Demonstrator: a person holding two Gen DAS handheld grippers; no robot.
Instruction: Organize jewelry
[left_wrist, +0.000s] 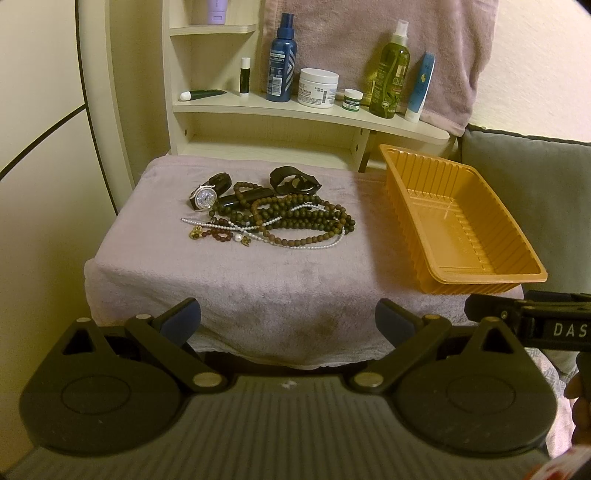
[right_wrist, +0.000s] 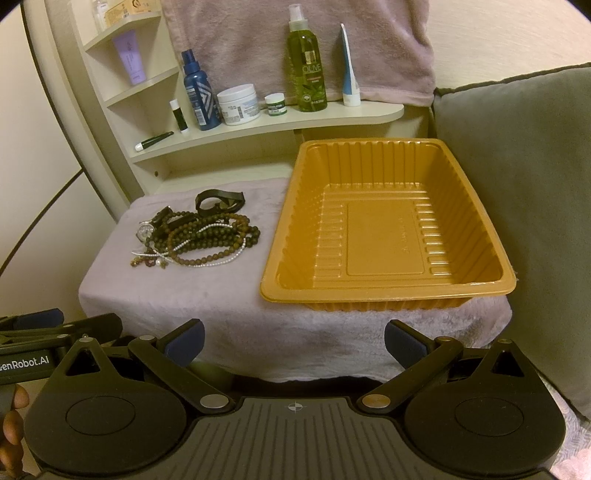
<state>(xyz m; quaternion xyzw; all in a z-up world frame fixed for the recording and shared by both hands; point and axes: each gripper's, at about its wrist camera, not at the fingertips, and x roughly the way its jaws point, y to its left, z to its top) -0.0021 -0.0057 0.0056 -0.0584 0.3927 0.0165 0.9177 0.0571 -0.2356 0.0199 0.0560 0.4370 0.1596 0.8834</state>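
A tangle of jewelry lies on a towel-covered stand (left_wrist: 258, 280): brown bead strands (left_wrist: 295, 218) (right_wrist: 207, 236), a thin pearl chain (left_wrist: 306, 245), a silver-faced watch (left_wrist: 204, 197) (right_wrist: 146, 231) and a black band (left_wrist: 293, 180) (right_wrist: 218, 201). To the right of the pile sits an empty orange plastic tray (left_wrist: 491, 273) (right_wrist: 369, 291). My left gripper (left_wrist: 288, 319) hangs open in front of the stand, well short of the pile. My right gripper (right_wrist: 293, 341) is open too, just before the tray's near edge. Neither holds anything.
Behind the stand, a shelf (left_wrist: 332, 114) (right_wrist: 280, 122) carries a blue spray bottle (left_wrist: 281, 61), a white cream jar (left_wrist: 317, 88), a green bottle (right_wrist: 307, 66) and tubes. A grey cushion (right_wrist: 524, 192) rises on the right. A hand (right_wrist: 13, 435) shows at the left edge.
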